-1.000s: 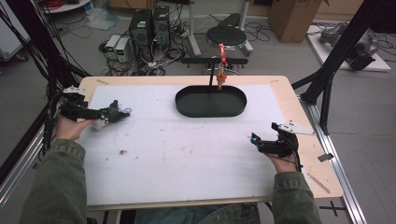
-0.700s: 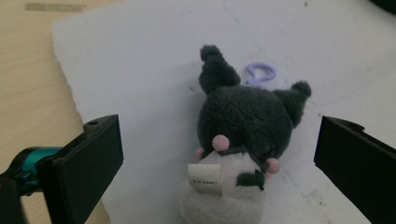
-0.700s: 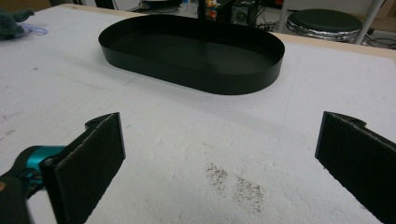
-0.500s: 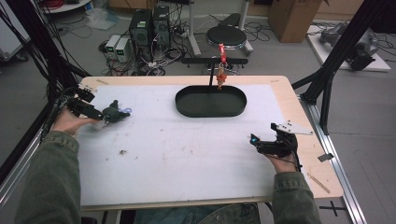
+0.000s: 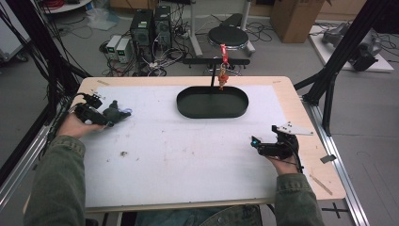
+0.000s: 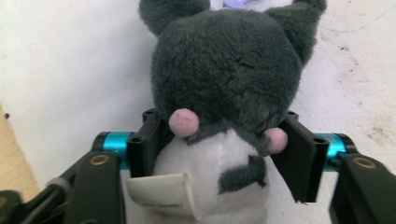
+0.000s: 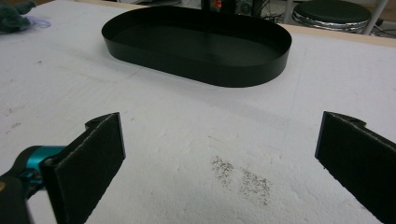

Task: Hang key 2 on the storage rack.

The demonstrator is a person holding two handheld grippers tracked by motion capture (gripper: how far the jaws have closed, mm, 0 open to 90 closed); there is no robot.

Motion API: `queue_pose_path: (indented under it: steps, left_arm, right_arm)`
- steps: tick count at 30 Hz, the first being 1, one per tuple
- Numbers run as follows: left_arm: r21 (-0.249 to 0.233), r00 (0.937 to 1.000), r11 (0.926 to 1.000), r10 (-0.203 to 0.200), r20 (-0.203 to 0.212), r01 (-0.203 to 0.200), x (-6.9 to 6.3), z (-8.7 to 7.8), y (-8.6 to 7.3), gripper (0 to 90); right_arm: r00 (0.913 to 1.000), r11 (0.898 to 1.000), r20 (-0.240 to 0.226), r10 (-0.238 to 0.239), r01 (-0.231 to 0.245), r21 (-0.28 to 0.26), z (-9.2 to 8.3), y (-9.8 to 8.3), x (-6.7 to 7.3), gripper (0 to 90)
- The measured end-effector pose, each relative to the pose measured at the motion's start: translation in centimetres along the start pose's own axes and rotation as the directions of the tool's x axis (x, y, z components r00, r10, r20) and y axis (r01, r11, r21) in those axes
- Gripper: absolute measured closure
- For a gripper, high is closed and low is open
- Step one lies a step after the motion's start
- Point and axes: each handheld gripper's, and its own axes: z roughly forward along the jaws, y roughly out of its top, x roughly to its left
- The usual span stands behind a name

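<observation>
**Left jaws close on a plush toy at the desk's left edge**

High view: the left gripper (image 5: 96,113) lies low at the far left of the white-covered desk (image 5: 188,155), with a dark grey plush toy (image 5: 114,112) at its tip. The right gripper (image 5: 273,147) rests on the desk near the right edge, well apart from the toy. A black oval tray (image 5: 212,102) sits toward the far side, between the two and beyond them.

Left gripper view: the jaws have just been closing, and the plush toy (image 6: 224,93) is between them. Both pads press into its sides just below its two pink cheeks, at the white chest. A white fabric tag (image 6: 161,193) hangs from the toy's lower left.

Right gripper view: the jaws stand wide apart with nothing between them, above bare desk marked by a dark speckled smudge (image 7: 240,179). The black oval tray (image 7: 196,58) lies ahead, and the plush toy (image 7: 14,17) shows at the top left corner.
</observation>
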Motion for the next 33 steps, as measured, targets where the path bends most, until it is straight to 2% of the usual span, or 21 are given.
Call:
queue_pose_path:
  steps: [3,5,11,15,16,18,24,28,30,33]
  left_arm:
    - [-0.005,0.9999,0.9999,0.014,-0.008,-0.014,-0.3,-0.3,0.0,46.2]
    - [-0.029,0.9998,0.9996,-0.005,0.018,0.006,-0.5,-0.6,0.0,47.1]
    - [-0.046,0.9983,0.9973,-0.057,0.016,0.057,-1.1,-1.5,0.4,47.4]
    - [-0.074,0.9968,0.9943,-0.076,0.027,0.078,-1.8,-2.8,0.7,47.4]
    - [-0.082,0.9953,0.9922,-0.092,0.031,0.094,-2.0,-3.2,0.7,47.4]
    - [-0.075,0.9947,0.9925,-0.094,0.040,0.097,-2.4,-4.1,1.0,47.4]
    - [-0.126,0.9991,0.9912,-0.041,-0.003,0.041,-4.1,-7.4,3.2,47.7]
    - [-0.153,0.9993,0.9881,-0.023,-0.031,0.018,-4.8,-9.3,4.9,47.6]
    - [-0.169,0.9995,0.9855,-0.015,-0.028,0.010,-5.3,-9.8,5.7,47.6]
    - [-0.180,0.9995,0.9833,0.021,-0.024,-0.025,-6.4,-10.2,7.0,47.6]
  right_arm:
    - [1.0000,1.000,-0.005,-0.008,0.008,0.001,0.0,0.0,0.1,0.4]
    - [0.9999,1.000,-0.010,-0.003,0.003,-0.003,0.0,0.0,0.1,0.4]
    - [0.9999,1.000,-0.015,0.008,-0.008,-0.010,-0.2,0.0,0.0,0.4]
    - [0.9995,1.000,-0.022,0.021,-0.022,-0.021,-0.5,0.0,-0.2,0.4]
    - [0.9995,0.999,-0.023,0.022,-0.023,-0.029,-0.6,0.0,-0.2,0.4]
    - [0.9993,0.999,-0.027,0.027,-0.028,-0.039,-0.8,0.0,-0.3,0.4]
    - [0.9989,0.998,-0.031,0.036,-0.038,-0.048,-0.7,0.1,-0.8,0.4]
    - [0.9983,0.998,-0.041,0.043,-0.045,-0.051,-0.8,0.1,-0.7,0.4]
    - [0.9982,0.997,-0.039,0.044,-0.046,-0.055,-0.7,0.1,-0.8,0.4]
    - [0.9981,0.997,-0.040,0.047,-0.049,-0.051,-0.7,0.1,-0.8,0.4]
